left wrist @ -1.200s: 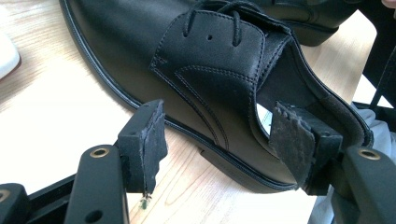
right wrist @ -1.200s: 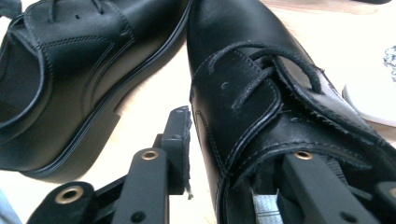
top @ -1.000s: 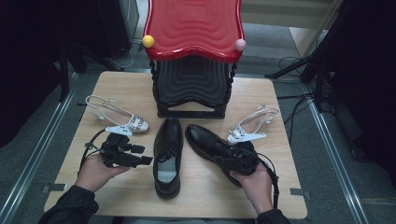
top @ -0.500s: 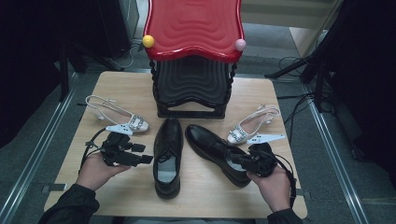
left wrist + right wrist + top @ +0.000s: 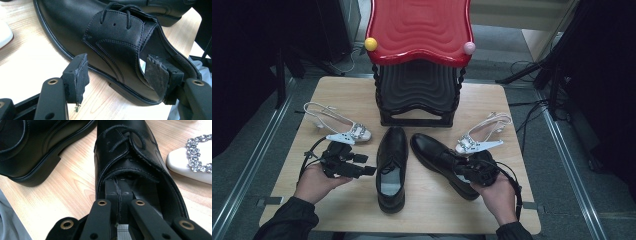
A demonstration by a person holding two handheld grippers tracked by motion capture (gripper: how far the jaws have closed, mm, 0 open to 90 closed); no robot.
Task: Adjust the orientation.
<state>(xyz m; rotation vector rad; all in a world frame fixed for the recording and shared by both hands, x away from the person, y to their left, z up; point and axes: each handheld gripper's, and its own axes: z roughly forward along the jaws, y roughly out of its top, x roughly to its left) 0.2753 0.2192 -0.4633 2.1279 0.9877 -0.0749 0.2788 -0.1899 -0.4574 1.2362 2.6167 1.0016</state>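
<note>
- The right hand-held gripper point(image 5: 117, 202) has its jaws pressed together with nothing between the pads, and they reach down into the heel opening of the right black shoe point(image 5: 439, 160); in the high view this hand-held gripper point(image 5: 469, 171) sits at that shoe's heel, held by the right hand point(image 5: 498, 196).
- The left hand-held gripper point(image 5: 117, 75) has its jaws spread wide apart and grips nothing; one pad is just beside the outer side of the left black shoe point(image 5: 100, 37) and the other is at the edge of that shoe's opening. In the high view it point(image 5: 362, 169) is held by the left hand point(image 5: 314, 181), left of the left black shoe point(image 5: 391, 167).
- The left black shoe lies at the middle of the wooden desk point(image 5: 337, 95), toe pointing away from the person; the right black shoe lies just to its right, toe angled toward it.
- A white slingback sandal point(image 5: 337, 125) with a sparkly strap lies left of the left black shoe, beyond the left hand-held gripper.
- A second white sandal point(image 5: 482, 135) lies right of the left black shoe, past the right black shoe.
- A red-topped black stool point(image 5: 419, 55) stands on the desk beyond the left black shoe's toe, with a yellow ball point(image 5: 371, 44) and a pink ball point(image 5: 469, 48) at its front corners.
</note>
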